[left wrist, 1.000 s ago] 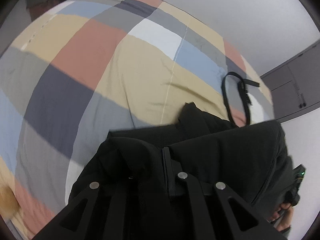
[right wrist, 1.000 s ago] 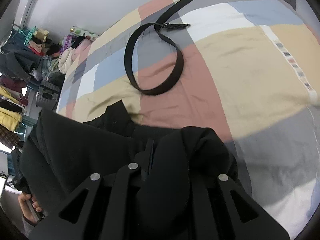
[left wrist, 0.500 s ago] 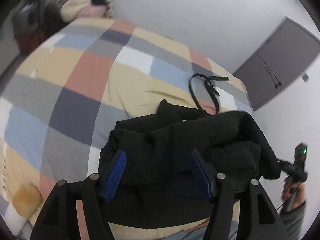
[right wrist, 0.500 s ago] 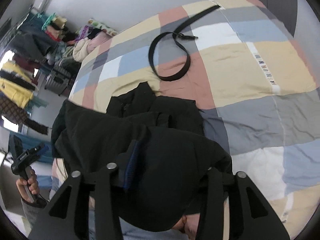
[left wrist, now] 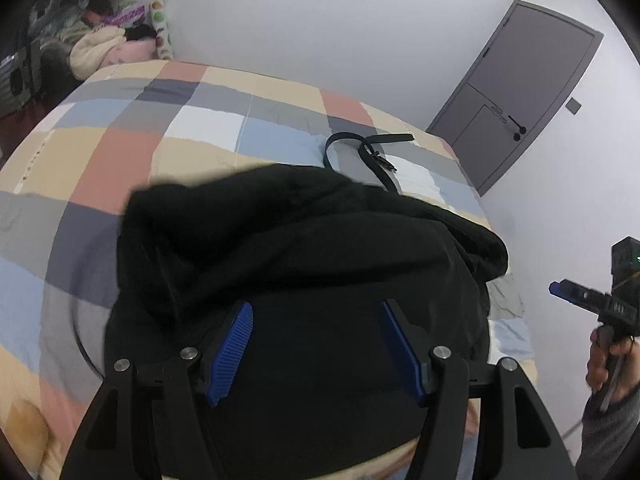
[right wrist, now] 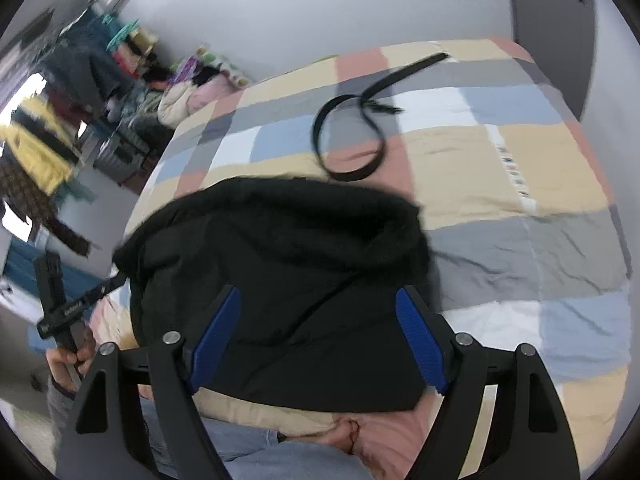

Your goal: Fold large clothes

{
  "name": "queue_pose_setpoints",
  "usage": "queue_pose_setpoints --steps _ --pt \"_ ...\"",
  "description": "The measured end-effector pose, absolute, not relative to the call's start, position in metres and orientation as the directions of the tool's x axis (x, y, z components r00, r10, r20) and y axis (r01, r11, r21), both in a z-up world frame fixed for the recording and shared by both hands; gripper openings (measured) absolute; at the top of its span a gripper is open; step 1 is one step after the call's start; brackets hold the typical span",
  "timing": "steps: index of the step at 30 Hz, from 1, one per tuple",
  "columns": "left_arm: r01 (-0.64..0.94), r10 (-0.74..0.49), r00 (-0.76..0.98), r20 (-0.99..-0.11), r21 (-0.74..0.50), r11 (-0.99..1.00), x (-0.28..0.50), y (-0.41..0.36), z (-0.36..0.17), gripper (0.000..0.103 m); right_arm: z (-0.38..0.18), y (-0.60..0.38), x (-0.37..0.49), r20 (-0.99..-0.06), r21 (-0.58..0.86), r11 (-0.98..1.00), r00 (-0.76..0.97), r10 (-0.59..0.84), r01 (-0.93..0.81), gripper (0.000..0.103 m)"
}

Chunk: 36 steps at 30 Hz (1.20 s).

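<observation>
A large black garment [left wrist: 304,264] lies bunched in a rough folded heap on the checked bedspread [left wrist: 120,152] near the bed's front edge; it also shows in the right wrist view [right wrist: 280,256]. My left gripper [left wrist: 316,344] is open and empty, its blue pads [left wrist: 232,352] spread just above the garment. My right gripper [right wrist: 316,336] is open and empty too, held above the garment's near side. Each gripper shows in the other's view: the right one [left wrist: 592,304], the left one [right wrist: 72,308].
A black belt [right wrist: 352,136] lies looped on the bed beyond the garment; it also shows in the left wrist view [left wrist: 360,152]. A grey door [left wrist: 520,92] is at the right. Piled clothes [right wrist: 192,92] and hanging clothes [right wrist: 36,148] stand at the left.
Both grippers were shut on the black garment a second ago. They have opened, let it drop onto the bed, and pulled back and up from it.
</observation>
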<state>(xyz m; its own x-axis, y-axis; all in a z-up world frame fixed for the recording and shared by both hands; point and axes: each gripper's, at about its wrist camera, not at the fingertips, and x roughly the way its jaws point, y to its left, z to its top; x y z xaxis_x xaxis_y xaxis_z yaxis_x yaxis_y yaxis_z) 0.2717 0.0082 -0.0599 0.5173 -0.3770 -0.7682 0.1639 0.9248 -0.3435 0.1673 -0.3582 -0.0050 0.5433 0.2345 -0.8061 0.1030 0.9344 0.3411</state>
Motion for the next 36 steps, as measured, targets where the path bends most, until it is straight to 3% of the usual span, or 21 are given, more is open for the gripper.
queue_pose_setpoints --steps 11,17,36 --pt "0.104 -0.138 0.646 -0.751 -0.092 0.990 0.320 -0.031 -0.117 0.065 -0.113 -0.246 0.242 -0.720 0.205 0.972 0.690 0.074 0.111 0.080" --pt "0.064 -0.092 0.673 -0.733 -0.067 0.996 0.355 -0.036 -0.134 0.066 -0.132 -0.234 0.273 -0.676 0.091 0.987 0.736 -0.039 0.135 0.082" --pt "0.014 -0.020 0.672 -0.740 -0.014 1.000 0.442 -0.042 -0.172 0.074 -0.177 -0.245 0.369 -0.739 0.092 0.984 0.673 -0.033 0.150 0.092"
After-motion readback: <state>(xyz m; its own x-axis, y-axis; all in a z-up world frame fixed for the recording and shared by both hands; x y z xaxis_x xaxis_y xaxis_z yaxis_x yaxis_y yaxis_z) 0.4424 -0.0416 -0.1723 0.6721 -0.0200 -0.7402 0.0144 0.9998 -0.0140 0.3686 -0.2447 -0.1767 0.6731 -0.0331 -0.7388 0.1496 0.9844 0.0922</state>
